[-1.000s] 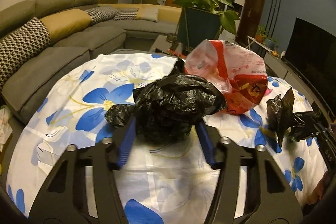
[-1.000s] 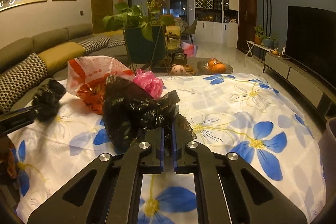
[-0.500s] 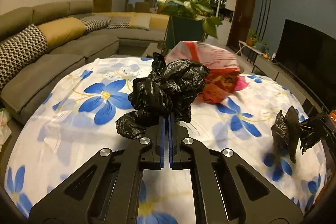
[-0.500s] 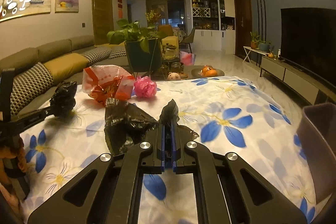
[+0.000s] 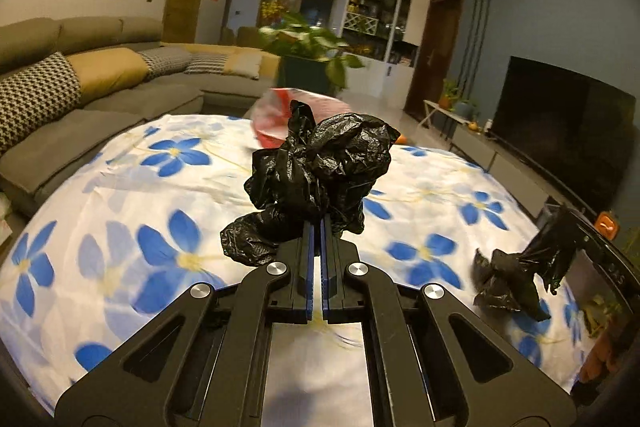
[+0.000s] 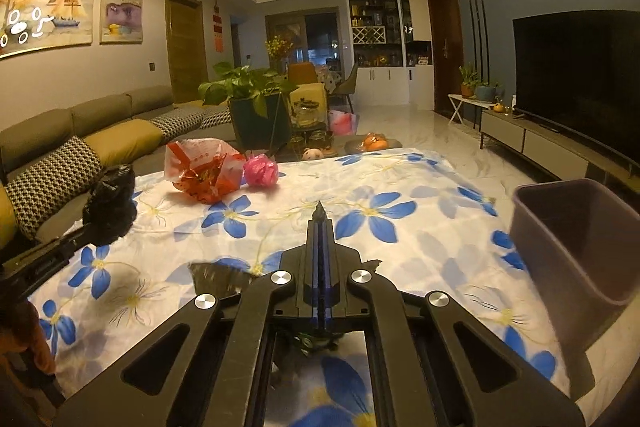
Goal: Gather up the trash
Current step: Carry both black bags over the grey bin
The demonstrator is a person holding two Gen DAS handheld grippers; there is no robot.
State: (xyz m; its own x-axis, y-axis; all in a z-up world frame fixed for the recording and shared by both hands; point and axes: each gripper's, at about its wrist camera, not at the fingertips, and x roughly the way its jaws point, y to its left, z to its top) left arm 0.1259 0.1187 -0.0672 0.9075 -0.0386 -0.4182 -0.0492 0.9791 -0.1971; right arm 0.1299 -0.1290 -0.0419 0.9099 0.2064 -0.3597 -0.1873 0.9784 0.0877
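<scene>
left gripper (image 5: 316, 227): clamped on a crumpled black bag (image 5: 320, 167), held clear of the flowered cloth (image 5: 120, 207) for carrying | right gripper (image 6: 319, 223): pinched shut on another black bag (image 5: 516, 275), mostly hidden beneath the jaws | bin (image 6: 580, 247): just right, likely the drop point | red-and-white bag (image 6: 204, 171), pink wad (image 6: 261, 169): left on the cloth | writing: print on red-and-white bag unreadable

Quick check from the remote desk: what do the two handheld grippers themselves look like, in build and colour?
Both match. The left gripper and right gripper are matte black, with angular linkage arms that have triangular cut-outs and round silver pivot bolts. Each carries two narrow straight fingers lined with blue pads. No cables or printed markings show. An orange sleeve shows at the left edge of the right wrist view.
</scene>
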